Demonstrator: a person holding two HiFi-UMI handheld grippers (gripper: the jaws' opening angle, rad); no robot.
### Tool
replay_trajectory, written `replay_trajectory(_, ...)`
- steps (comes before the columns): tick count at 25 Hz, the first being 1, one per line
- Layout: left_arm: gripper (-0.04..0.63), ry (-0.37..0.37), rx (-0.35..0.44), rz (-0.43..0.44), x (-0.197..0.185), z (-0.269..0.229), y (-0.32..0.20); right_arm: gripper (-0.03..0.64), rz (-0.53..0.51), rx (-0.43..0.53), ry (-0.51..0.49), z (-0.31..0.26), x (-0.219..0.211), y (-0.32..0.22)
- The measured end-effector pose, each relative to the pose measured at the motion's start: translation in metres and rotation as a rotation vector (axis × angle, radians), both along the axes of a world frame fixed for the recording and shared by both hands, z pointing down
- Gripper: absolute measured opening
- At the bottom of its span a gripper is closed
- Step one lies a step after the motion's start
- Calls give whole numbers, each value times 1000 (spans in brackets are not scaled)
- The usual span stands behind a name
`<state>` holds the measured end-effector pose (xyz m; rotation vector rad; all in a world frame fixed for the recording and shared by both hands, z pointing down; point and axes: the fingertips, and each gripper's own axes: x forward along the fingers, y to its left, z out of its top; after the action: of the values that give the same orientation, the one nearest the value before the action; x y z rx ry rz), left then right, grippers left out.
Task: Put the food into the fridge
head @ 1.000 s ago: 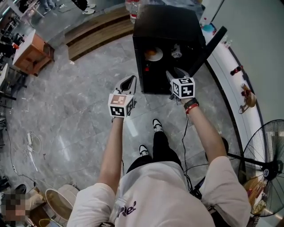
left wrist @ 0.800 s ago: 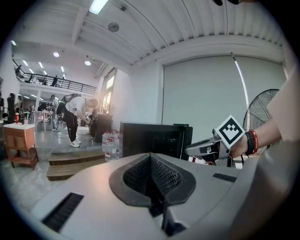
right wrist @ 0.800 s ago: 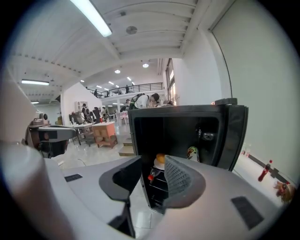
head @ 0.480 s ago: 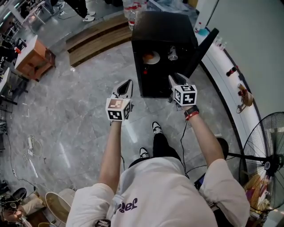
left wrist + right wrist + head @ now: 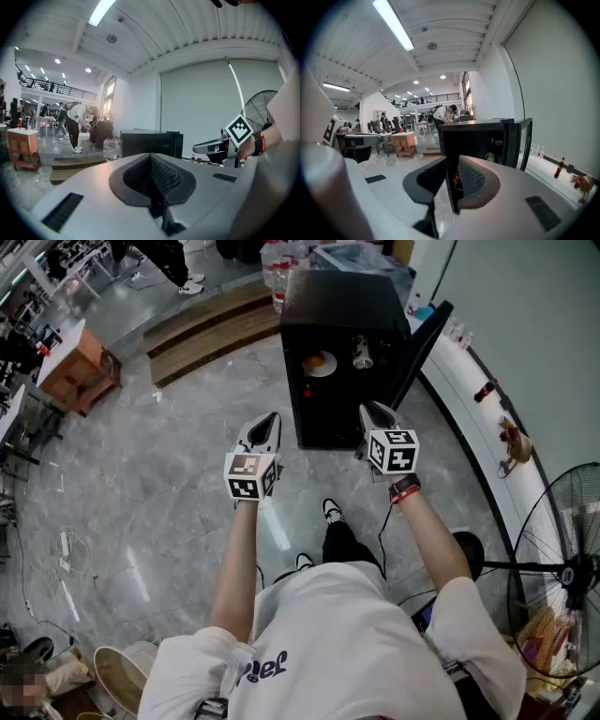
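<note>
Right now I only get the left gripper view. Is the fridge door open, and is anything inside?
Observer: Yes, the door of the fridge is open, swung out on the person's right.
Operator: Contents?
Observer: A plate with something orange on it, and a small container beside it.
Operator: Right gripper holding food?
Observer: No. The right gripper has nothing between its jaws, and they are closing.

Grey marble floor (image 5: 141, 484), black fridge (image 5: 347, 298) standing on it, wooden step (image 5: 214, 324) beside
</note>
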<state>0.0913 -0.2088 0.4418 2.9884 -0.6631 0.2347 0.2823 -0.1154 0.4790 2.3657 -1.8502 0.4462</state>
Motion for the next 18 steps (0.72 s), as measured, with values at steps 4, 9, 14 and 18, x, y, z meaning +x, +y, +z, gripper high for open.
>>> replay_trajectory(4, 20, 10, 6, -6, -11, -2, 12, 66, 21, 25, 6, -9, -9, 19)
replay_trajectory(9, 20, 41, -8, -1, -22, -9, 25, 54, 51, 65, -2, -21, -20, 37)
replay_trajectory(14, 18, 67, -3, -3, -28, -12, 33, 40, 72, 104, -8, -29, -31, 50)
replay_trajectory(18, 18, 71, 6, -1, -33, -8, 39, 26, 81, 107, -1, -24, -40, 57)
